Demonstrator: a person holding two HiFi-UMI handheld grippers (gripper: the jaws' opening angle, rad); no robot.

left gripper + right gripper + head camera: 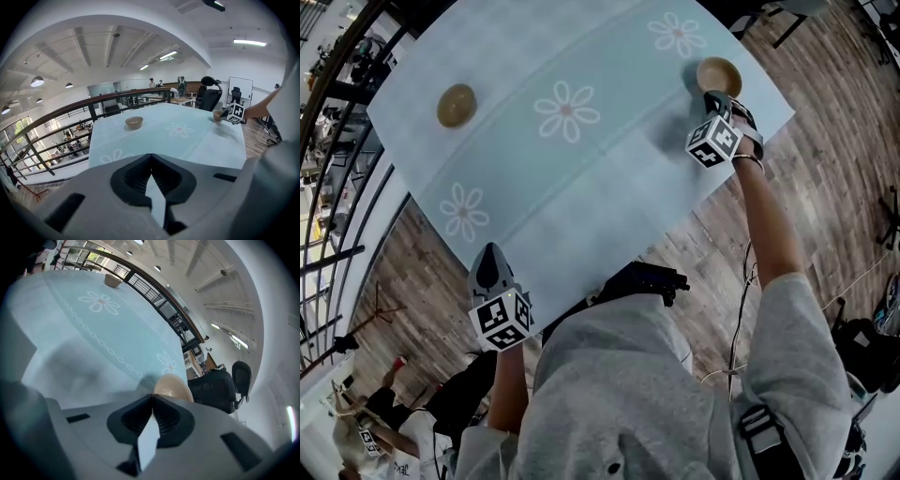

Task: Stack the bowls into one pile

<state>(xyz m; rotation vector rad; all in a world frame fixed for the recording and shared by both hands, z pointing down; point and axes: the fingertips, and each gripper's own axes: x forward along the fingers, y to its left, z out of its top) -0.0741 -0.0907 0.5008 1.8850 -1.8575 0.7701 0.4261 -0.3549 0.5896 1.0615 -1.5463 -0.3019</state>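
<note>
- The table wears a pale blue cloth printed with white daisies (581, 202); it stands on a brown wood-plank floor (825, 178)
- One glossy tan round bowl (457, 105) sits upright on the cloth towards the person's left, near the table's far edge; it stands alone, well apart from both grippers
- A second tan round bowl (719, 75) sits upright at the far right corner of the cloth, just beside a daisy; the two bowls are well apart, not stacked
- The right gripper (712, 97), grey with a marker cube, points down at that corner; its fingers are pressed together with nothing between them; the second tan round bowl (172, 386) lies just past their tips, and I cannot tell whether they touch it
- The left gripper (490, 253) hangs over the near edge of the cloth, beside a daisy; its own view shows the fingers (140, 176) closed tip to tip on nothing, with the glossy tan round bowl (134, 122) far ahead
- A black metal railing (70, 111) runs along the table's left side; a black office chair (241, 376) stands beyond the right corner
</note>
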